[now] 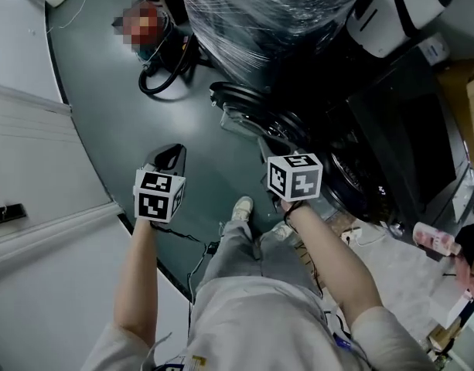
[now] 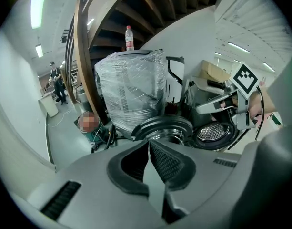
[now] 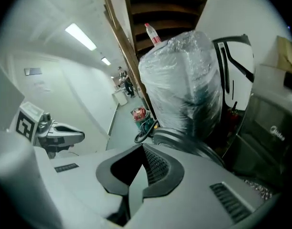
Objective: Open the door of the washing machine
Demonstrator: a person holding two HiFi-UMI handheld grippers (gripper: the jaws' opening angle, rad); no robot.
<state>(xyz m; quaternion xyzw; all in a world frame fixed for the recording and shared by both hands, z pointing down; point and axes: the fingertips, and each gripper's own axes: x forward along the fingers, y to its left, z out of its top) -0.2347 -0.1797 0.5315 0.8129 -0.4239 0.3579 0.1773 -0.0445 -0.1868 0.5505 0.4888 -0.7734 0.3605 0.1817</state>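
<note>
The dark front-loading washing machine (image 1: pixel 391 141) stands at the right. Its round door (image 1: pixel 244 105) hangs swung open to the left, and the steel drum (image 2: pixel 213 132) shows behind it. The left gripper view looks at the open door (image 2: pixel 162 124) from a short way off; the right gripper view has the door (image 3: pixel 184 144) just past its jaws. My left gripper (image 1: pixel 173 154) is shut and empty, held over the floor left of the door. My right gripper (image 1: pixel 266 149) is shut on nothing, near the door's lower edge. Each gripper shows in the other's view: the right gripper (image 2: pixel 222 101), the left gripper (image 3: pixel 55 135).
A tall appliance wrapped in clear film (image 1: pixel 260 14) stands behind the door, with a bottle (image 2: pixel 129 36) on top. A red machine with a black hose (image 1: pixel 163 68) sits on the grey floor. A white wall (image 1: pixel 35 176) runs along the left. Clutter (image 1: pixel 438 242) lies at the right.
</note>
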